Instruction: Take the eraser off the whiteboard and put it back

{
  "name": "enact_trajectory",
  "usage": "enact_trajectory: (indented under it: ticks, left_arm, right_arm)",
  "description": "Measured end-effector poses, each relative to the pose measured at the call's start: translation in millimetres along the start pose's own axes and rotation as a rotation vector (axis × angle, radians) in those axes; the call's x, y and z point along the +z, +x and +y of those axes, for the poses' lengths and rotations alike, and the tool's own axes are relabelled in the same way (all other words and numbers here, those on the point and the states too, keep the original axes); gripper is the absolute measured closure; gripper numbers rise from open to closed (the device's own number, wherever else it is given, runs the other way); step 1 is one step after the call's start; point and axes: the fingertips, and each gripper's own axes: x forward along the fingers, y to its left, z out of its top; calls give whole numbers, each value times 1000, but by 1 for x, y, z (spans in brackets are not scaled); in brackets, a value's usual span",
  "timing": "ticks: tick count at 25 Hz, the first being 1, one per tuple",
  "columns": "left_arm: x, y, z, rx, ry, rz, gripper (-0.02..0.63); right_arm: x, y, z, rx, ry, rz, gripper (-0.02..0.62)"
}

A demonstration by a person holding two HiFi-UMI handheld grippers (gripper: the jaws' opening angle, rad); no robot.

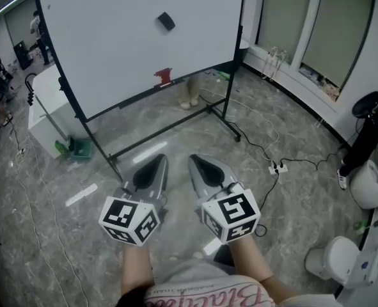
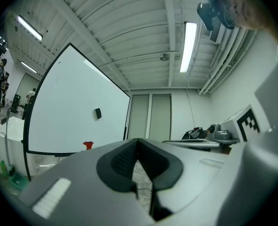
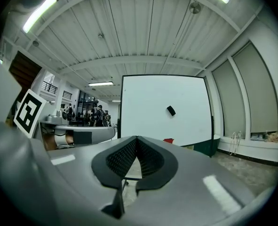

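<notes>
Locate the eraser (image 1: 166, 21) on the whiteboard (image 1: 112, 50): stuck to the face, right of centre, about mid-height, tilted, well clear of every edge. Nothing touching it.

Note a small red object (image 1: 164, 76) at the bottom edge of the whiteboard, roughly below the eraser.

Read the left gripper (image 1: 161, 160) as clenched. Check in the left gripper view: tips pressed together, nothing between the pads (image 2: 122, 160), only floor (image 1: 176, 133) visible through the gap behind the tips.

Read the right gripper (image 1: 194, 160) as clenched too. Check in the right gripper view: tips together, pads (image 3: 122, 157) empty.

Find both grippers side by side low in the head view, close to each other but apart, aimed at the whiteboard and well short of it. Identify each by its marker cube (image 1: 130, 219) at the rear end, nearest the person.

Observe the whiteboard on a black wheeled stand (image 1: 224, 117), standing on the floor. To the right of the stand's base: a power strip (image 1: 278, 167) with a black cable (image 1: 256, 147) running across the floor. Beyond the left edge of the whiteboard: a white cabinet (image 1: 48, 107), with a green item (image 1: 77, 149) on the floor at its base.
</notes>
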Motion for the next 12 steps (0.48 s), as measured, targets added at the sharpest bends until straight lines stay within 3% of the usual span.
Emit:
enact_trajectory:
  ticks: [12]
  left_arm:
    - [-10,38,-1,51,-5,-5,606]
  right_arm:
    - [-15,8,-47,38,13,32,594]
